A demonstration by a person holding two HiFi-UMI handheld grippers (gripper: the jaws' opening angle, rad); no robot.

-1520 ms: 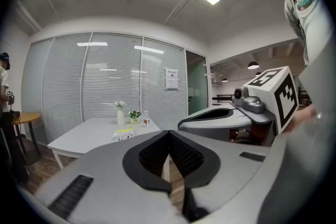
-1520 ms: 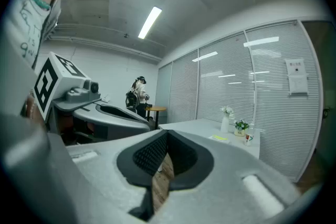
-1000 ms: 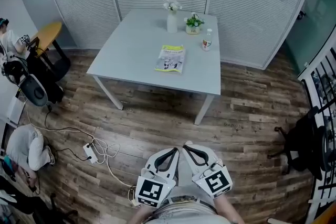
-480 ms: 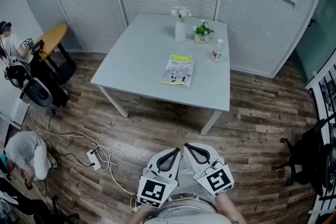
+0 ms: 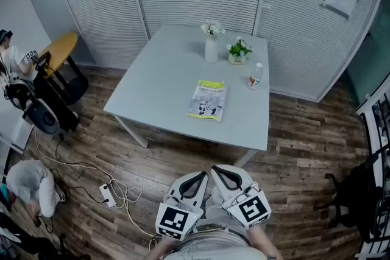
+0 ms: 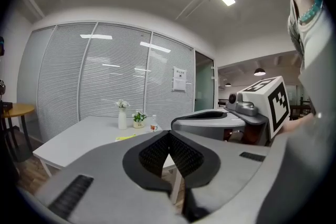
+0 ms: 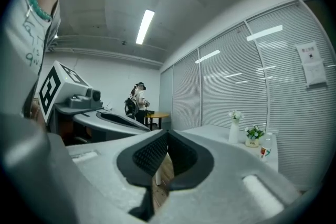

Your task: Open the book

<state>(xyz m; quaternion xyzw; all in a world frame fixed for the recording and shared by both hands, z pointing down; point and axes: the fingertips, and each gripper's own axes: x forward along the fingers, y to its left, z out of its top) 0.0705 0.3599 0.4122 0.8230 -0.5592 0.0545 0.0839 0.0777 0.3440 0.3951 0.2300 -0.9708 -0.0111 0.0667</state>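
A closed book (image 5: 208,100) with a yellow-green and white cover lies on the grey table (image 5: 164,88), toward its near right part. In the left gripper view only a thin yellow strip of the book (image 6: 125,138) shows on the tabletop. My left gripper (image 5: 205,175) and right gripper (image 5: 214,170) are held side by side at the bottom of the head view, well short of the table, over the wooden floor. Both are shut with nothing between the jaws. The left gripper (image 6: 169,134) and right gripper (image 7: 167,133) point toward the table.
On the table's far side stand a white vase with flowers (image 5: 211,44), a small potted plant (image 5: 237,52) and a bottle (image 5: 255,76). A power strip with cables (image 5: 116,192) lies on the floor at left. A person (image 5: 13,58) sits by a round yellow table (image 5: 58,49); blinds line the walls.
The table and book have slid lower and slightly right in the head view and look nearer. Both grippers stay shut, side by side at the bottom.
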